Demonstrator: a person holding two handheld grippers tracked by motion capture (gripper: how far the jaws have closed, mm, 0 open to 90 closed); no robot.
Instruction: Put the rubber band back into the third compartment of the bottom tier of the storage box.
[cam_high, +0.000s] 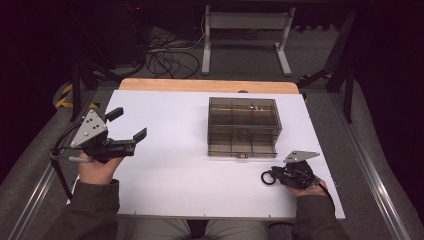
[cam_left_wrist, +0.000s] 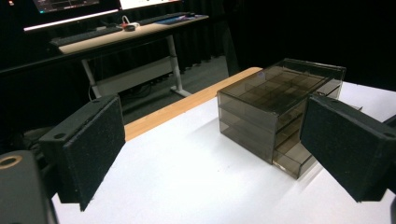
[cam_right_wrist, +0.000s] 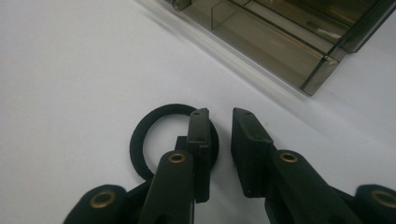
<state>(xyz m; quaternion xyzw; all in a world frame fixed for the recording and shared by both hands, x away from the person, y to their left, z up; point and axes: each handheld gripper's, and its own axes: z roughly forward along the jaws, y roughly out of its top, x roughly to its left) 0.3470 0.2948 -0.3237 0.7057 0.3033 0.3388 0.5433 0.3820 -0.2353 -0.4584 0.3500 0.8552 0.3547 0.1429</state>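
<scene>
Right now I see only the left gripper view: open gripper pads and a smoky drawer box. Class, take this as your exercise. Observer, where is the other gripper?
Observer: The right gripper is low over the table's near right part, in front of the drawer box.
Operator: Is anything near it?
Observer: A black ring lies flat on the white table at its tips.
Operator: Is the ring gripped?
Observer: No. In the right gripper view the jaws stand slightly apart with bare table between them, and one jaw overlaps the ring's rim.
</scene>
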